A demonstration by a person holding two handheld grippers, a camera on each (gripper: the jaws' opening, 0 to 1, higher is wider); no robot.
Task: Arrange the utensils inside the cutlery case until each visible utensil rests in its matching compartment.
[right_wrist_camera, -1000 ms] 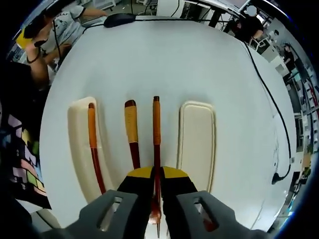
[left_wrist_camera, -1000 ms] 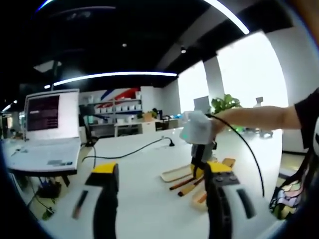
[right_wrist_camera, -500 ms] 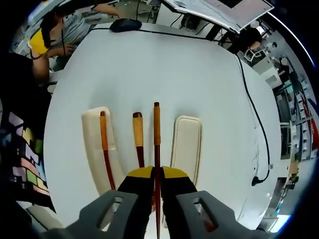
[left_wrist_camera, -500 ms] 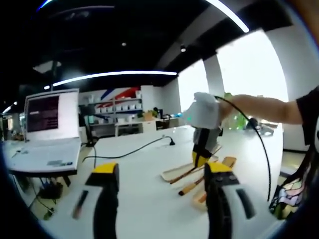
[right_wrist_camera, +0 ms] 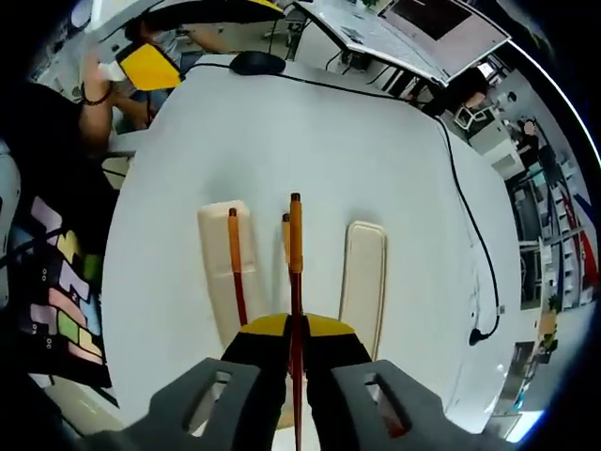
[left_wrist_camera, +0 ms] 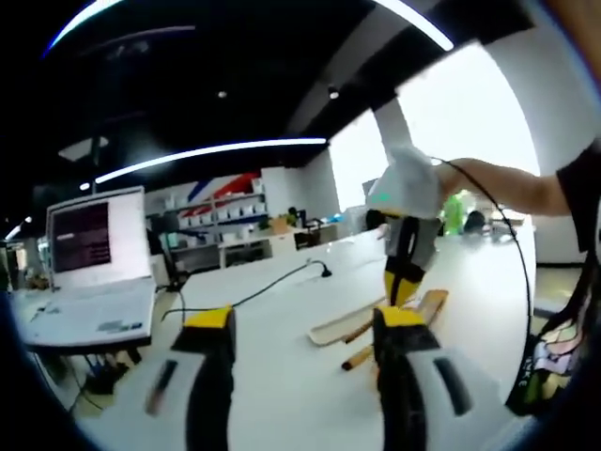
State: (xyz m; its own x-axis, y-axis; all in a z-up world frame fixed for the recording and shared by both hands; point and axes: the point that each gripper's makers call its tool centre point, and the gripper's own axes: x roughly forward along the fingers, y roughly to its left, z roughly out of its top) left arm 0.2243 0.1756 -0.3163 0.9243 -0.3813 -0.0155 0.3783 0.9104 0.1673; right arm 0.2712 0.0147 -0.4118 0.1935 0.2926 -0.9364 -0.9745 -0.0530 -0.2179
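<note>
My right gripper (right_wrist_camera: 293, 349) is clamped on one long utensil (right_wrist_camera: 295, 272) — orange-brown handle, darker red shaft, running straight away from me, lifted above the counter (right_wrist_camera: 282, 132). Its working end is hidden between the jaws.

Cutlery case in two cream oblong halves: left half (right_wrist_camera: 218, 272) carries a second utensil (right_wrist_camera: 234, 263), same colours, lying lengthwise in it. Right half (right_wrist_camera: 364, 282) lies parallel, apart from the first. A third utensil (right_wrist_camera: 285, 224) sits on the counter between the halves — mostly hidden behind the held one, only its orange tip shows.
</note>
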